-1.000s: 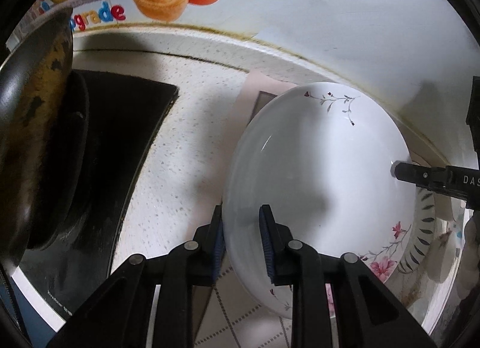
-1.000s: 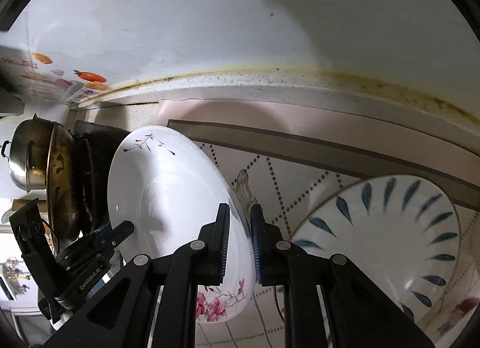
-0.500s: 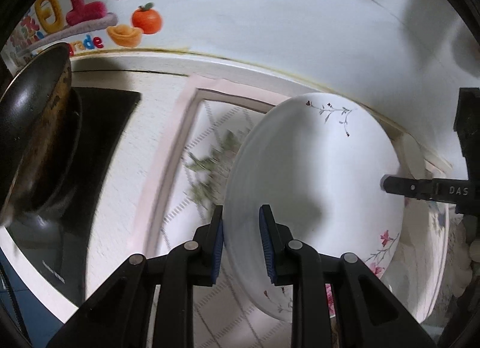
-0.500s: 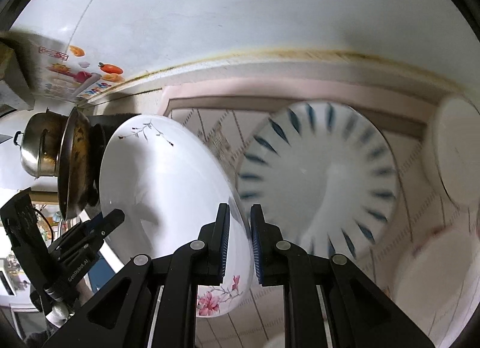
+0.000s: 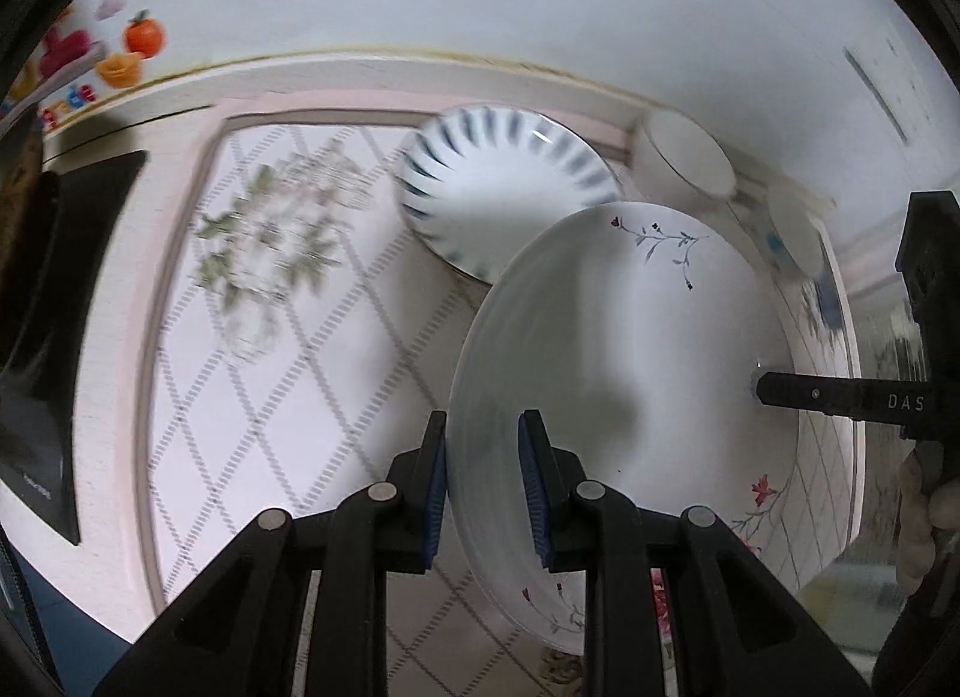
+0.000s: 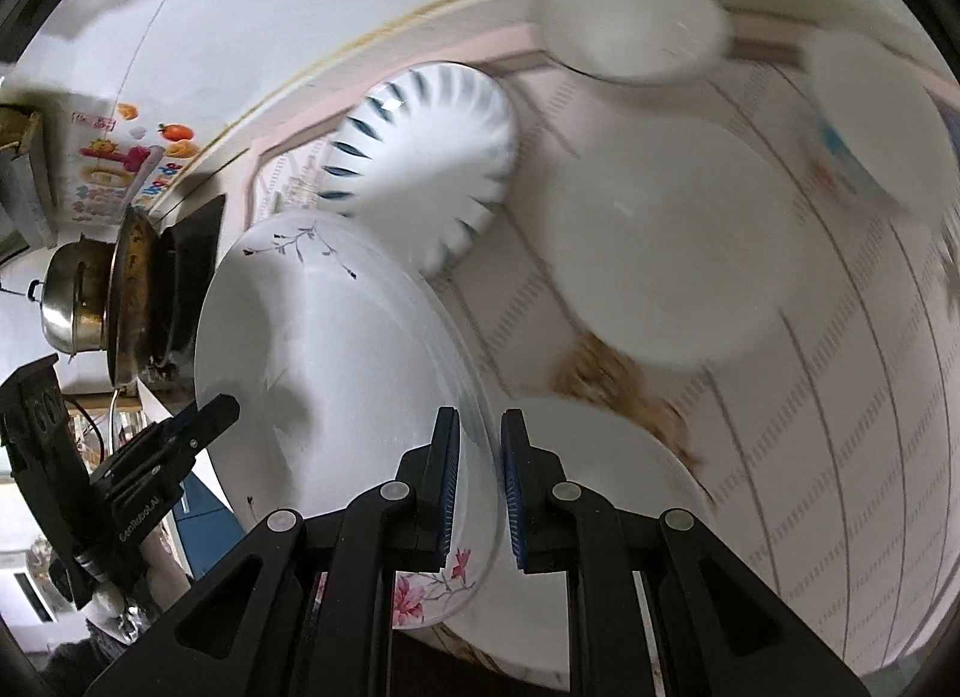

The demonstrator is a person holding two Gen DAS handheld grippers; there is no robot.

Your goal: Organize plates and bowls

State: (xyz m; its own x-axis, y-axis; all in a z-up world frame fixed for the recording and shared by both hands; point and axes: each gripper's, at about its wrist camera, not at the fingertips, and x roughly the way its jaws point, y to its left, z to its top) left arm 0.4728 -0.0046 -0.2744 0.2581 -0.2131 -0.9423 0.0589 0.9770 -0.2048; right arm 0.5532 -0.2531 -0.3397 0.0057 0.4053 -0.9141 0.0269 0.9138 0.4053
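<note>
- We saw a white floral plate [image 5: 630, 349] with pink blossoms at its lower rim and a thin dark sprig near 12 o'clock.
- Our left gripper [image 5: 483, 475] pinched its rim at 7 o'clock; our right gripper [image 6: 480, 469] clamped the opposite edge.
- It hung tilted above the mat [image 5: 288, 373], with a blue-striped plate [image 5: 504, 181] at 11 o'clock.

White floral plate [image 5: 630, 337], tilted, aloft
</note>
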